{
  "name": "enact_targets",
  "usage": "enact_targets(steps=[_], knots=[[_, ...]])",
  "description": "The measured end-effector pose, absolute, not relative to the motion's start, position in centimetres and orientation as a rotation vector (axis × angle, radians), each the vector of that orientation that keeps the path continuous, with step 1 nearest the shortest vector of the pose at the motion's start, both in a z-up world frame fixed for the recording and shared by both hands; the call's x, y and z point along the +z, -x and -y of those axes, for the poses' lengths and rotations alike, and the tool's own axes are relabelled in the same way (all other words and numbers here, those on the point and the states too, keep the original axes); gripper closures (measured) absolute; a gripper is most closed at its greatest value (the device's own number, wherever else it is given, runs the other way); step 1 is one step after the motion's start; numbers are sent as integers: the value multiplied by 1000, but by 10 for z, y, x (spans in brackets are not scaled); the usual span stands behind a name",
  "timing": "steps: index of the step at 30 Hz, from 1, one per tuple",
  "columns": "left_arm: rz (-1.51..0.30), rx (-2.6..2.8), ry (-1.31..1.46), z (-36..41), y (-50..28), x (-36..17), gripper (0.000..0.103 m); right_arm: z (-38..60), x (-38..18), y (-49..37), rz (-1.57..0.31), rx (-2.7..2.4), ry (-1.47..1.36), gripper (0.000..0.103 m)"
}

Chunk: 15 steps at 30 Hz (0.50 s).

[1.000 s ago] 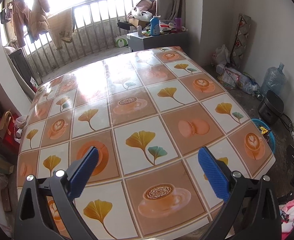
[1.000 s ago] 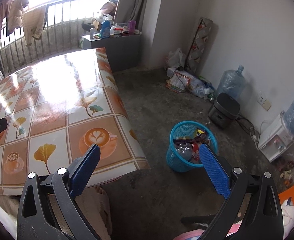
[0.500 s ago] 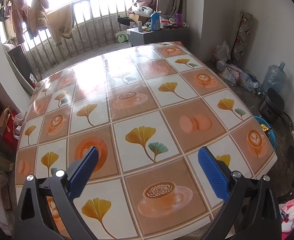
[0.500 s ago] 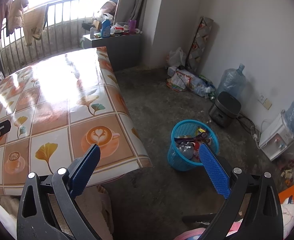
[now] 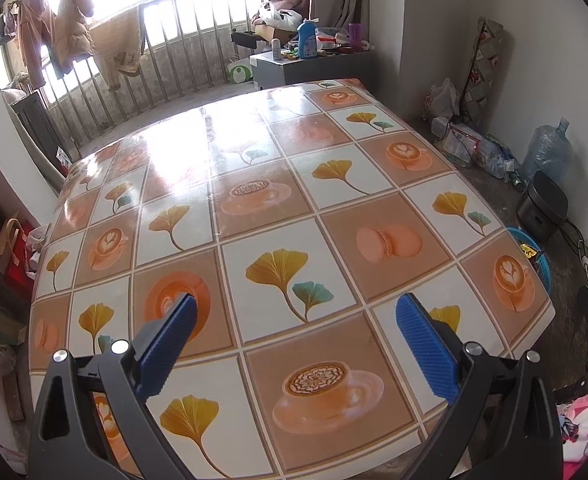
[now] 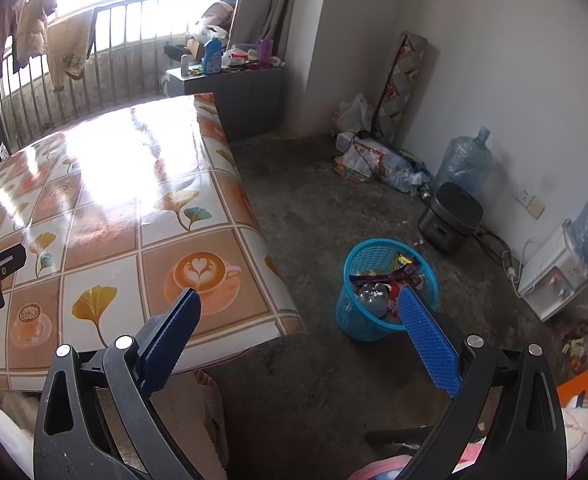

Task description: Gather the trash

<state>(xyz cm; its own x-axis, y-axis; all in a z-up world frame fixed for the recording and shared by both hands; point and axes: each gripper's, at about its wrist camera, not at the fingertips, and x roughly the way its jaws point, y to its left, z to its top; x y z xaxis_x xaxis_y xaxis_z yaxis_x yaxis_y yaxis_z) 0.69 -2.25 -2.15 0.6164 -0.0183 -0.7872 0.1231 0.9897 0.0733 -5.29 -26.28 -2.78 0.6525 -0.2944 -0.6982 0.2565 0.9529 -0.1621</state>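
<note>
Evidently near done: table (image 5: 334, 208) bare of trash; blue basket (image 6: 386, 320) on the floor beside it holds wrappers and a bottle. My left gripper (image 5: 294, 320) and right gripper (image 6: 298, 312): both spread wide, holding nothing.

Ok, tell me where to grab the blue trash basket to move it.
Pinch the blue basket at its bare near-left rim, coming from above with the right hand-held gripper. It stands upright and open-topped on the floor; its thin mesh wall fits between the open jaws.
</note>
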Motion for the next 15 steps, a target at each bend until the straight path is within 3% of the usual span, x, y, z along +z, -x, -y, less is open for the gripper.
enact_targets(steps=[15], knots=[[-911, -87, -128, 22, -9, -24, 6, 264, -28, 53, -802, -312, 52, 8]])
